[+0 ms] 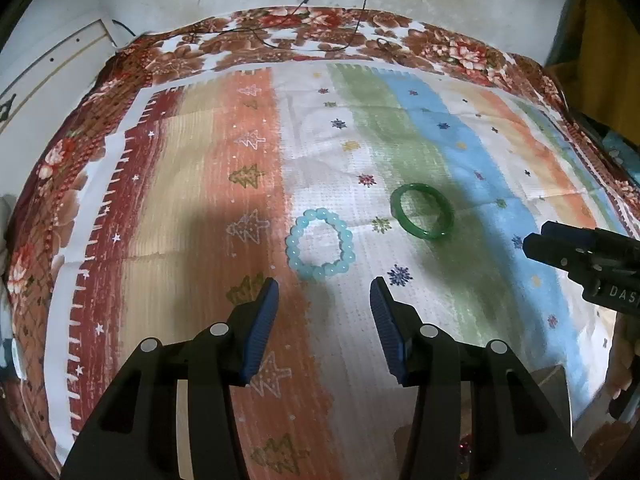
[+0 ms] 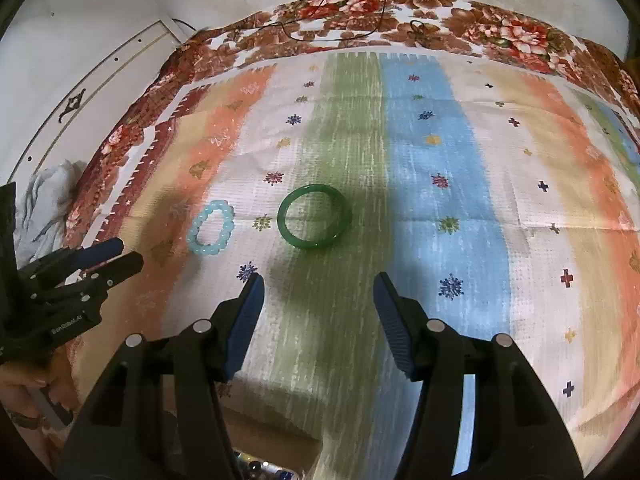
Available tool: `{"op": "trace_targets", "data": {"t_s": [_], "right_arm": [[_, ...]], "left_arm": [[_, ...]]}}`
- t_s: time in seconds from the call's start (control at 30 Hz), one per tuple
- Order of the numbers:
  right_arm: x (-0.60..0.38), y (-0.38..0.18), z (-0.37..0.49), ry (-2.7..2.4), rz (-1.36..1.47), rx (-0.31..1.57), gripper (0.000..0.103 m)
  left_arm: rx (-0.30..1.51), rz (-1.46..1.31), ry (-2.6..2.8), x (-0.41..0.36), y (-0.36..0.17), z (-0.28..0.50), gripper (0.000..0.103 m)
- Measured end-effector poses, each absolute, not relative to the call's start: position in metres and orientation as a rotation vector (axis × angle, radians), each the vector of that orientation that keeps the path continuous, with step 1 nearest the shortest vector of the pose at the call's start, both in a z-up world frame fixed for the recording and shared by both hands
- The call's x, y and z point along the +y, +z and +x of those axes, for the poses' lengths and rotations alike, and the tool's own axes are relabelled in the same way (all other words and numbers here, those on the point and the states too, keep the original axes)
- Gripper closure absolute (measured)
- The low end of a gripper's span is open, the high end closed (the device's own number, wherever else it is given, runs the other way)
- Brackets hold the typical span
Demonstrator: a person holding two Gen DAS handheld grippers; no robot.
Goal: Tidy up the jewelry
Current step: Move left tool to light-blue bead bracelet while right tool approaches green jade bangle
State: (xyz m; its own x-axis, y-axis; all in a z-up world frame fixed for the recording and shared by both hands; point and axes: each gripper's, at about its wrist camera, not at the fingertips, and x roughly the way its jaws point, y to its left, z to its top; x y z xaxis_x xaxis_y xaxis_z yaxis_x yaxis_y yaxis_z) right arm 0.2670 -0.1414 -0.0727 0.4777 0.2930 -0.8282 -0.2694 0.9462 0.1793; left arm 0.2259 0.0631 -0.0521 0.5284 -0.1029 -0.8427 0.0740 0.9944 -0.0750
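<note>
A pale blue bead bracelet [image 1: 320, 243] and green bangle [image 1: 422, 211] lie side by side, apart, on a striped cloth [image 1: 192, 184] over a floral spread [image 1: 312, 26]. Left gripper [image 1: 324, 296] and right gripper [image 2: 319, 293] hover near, jaws apart, empty.

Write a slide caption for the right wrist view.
Open right gripper poised above a green bangle, beaded bracelet beside it on the striped cloth.

Both held tilted down, side by side, left gripper [image 1: 324, 292] and right gripper [image 2: 319, 288] jaws apart, nothing between them.
</note>
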Motion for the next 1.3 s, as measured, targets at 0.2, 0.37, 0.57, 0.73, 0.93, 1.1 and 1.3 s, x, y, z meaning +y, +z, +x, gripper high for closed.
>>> {"op": "trace_targets", "data": {"t_s": [0.2, 0.37, 0.57, 0.73, 0.93, 1.1, 1.3], "right_arm": [[-0.136, -0.083, 0.279, 0.334, 0.014, 1.030, 0.046], [-0.134, -0.090, 0.290, 0.331, 0.013, 1.040, 0.046], [-0.133, -0.103, 0.304, 0.329, 0.038, 1.069, 0.046], [-0.134, -0.114, 0.318, 0.336, 0.100, 1.097, 0.045], [-0.130, -0.123, 0.334, 0.321, 0.098, 1.112, 0.046], [-0.125, -0.131, 0.344, 0.308, 0.087, 1.124, 0.046], [-0.123, -0.143, 0.358, 0.253, 0.034, 1.140, 0.046]], "left_arm": [[1.032, -0.025, -0.091, 0.070, -0.062, 0.245, 0.056], [1.051, -0.027, -0.084, 0.072, -0.072, 0.255, 0.056], [1.071, -0.025, -0.086, 0.072, -0.082, 0.265, 0.056], [1.080, -0.025, -0.082, 0.073, -0.087, 0.274, 0.056], [1.101, -0.030, -0.073, 0.079, -0.097, 0.286, 0.056], [1.117, -0.040, -0.075, 0.082, -0.104, 0.294, 0.056], [1.138, -0.033, -0.077, 0.081, -0.115, 0.303, 0.056]]}}
